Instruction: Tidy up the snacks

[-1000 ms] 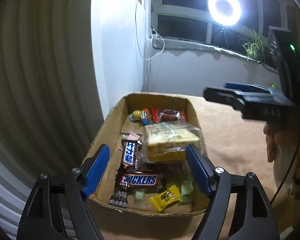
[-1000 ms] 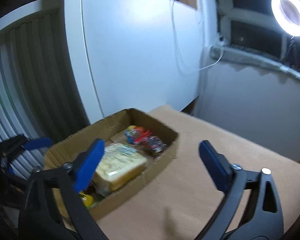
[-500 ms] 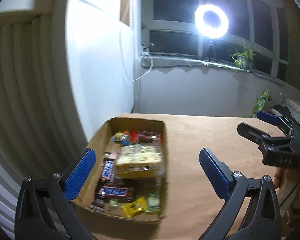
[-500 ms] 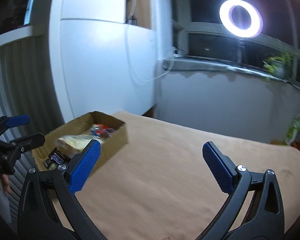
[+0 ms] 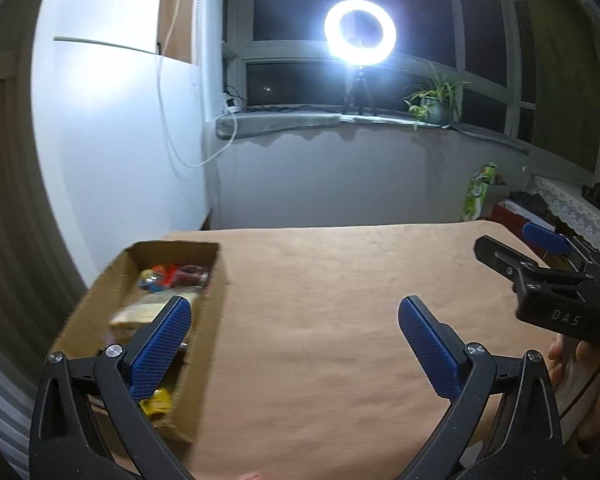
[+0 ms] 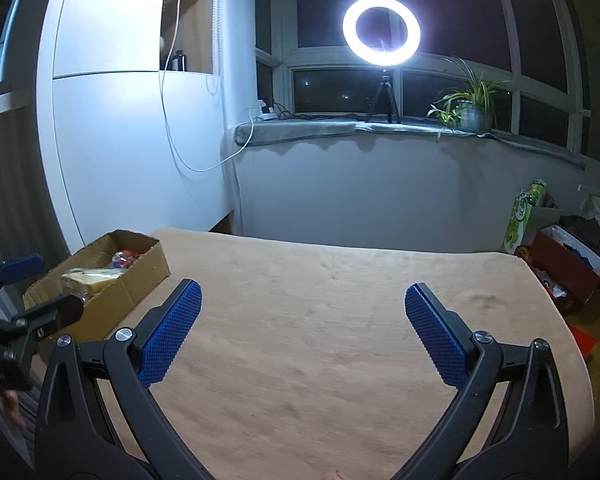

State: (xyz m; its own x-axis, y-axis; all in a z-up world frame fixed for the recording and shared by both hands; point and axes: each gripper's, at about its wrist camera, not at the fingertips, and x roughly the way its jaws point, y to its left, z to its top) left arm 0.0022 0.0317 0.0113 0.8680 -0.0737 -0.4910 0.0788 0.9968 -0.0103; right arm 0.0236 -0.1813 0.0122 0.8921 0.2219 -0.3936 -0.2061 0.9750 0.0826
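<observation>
A cardboard box [image 5: 208, 320] of snacks sits at the table's left edge; it also shows in the right wrist view [image 6: 140, 284]. Inside are a wrapped sandwich [image 6: 90, 278], red and round candies [image 5: 172, 274] and a yellow packet [image 5: 158, 404]. My left gripper [image 5: 294, 348] is open and empty, its left finger over the box's near right corner. My right gripper [image 6: 302, 326] is open and empty above the bare tabletop, to the right of the box. Each gripper shows at the edge of the other's view.
The tan table [image 6: 340, 320] reaches to a grey wall below a windowsill with a ring light [image 6: 381, 30] and a potted plant [image 6: 470, 110]. A white cabinet [image 6: 140, 140] stands behind the box. A red box [image 6: 564, 268] and a green packet [image 6: 522, 216] sit off the table's right side.
Both grippers have pulled back and swung right, away from the box. The box now sits further left and smaller in both views. Both stay open.
</observation>
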